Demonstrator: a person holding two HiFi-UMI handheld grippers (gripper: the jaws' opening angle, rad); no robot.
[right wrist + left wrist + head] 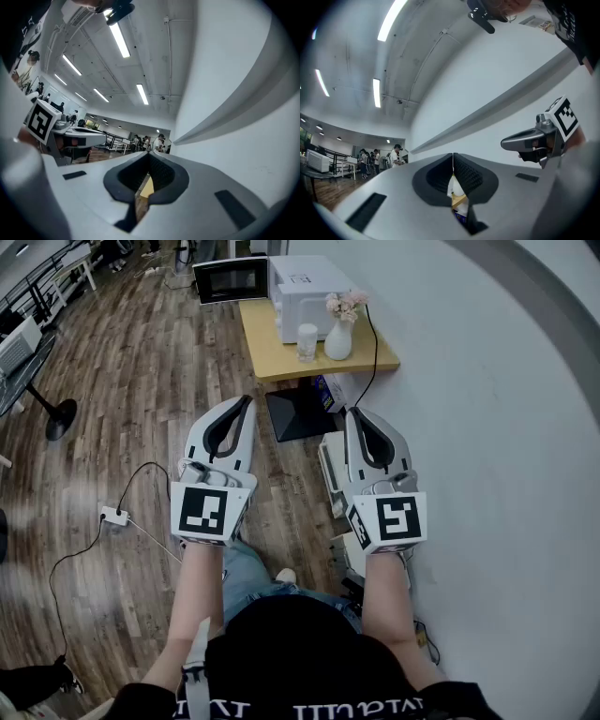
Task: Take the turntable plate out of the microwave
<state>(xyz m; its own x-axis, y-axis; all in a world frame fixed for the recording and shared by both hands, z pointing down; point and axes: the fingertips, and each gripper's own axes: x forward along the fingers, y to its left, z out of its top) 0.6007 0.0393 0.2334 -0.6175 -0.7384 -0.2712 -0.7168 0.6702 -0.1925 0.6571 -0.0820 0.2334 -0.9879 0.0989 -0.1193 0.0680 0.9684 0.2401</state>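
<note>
— What have your 2 tongs got?
— Nothing. My left gripper (247, 401) and right gripper (355, 412) are both closed tight, side by side.
— And the turntable plate?
— Can't make it out — the microwave (305, 292) sits well ahead on the table (281, 357), door (231, 279) open.

White microwave (307, 296), door (231, 279) open leftward, on yellow table (274, 354)

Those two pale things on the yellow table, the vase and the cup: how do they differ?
The vase is taller and bulges below a narrow neck; the cup is shorter and straight-sided. The vase holds pink flowers; the cup holds none that I can see. Both are pale and stand upright, side by side, on the table in front of the microwave.
</note>
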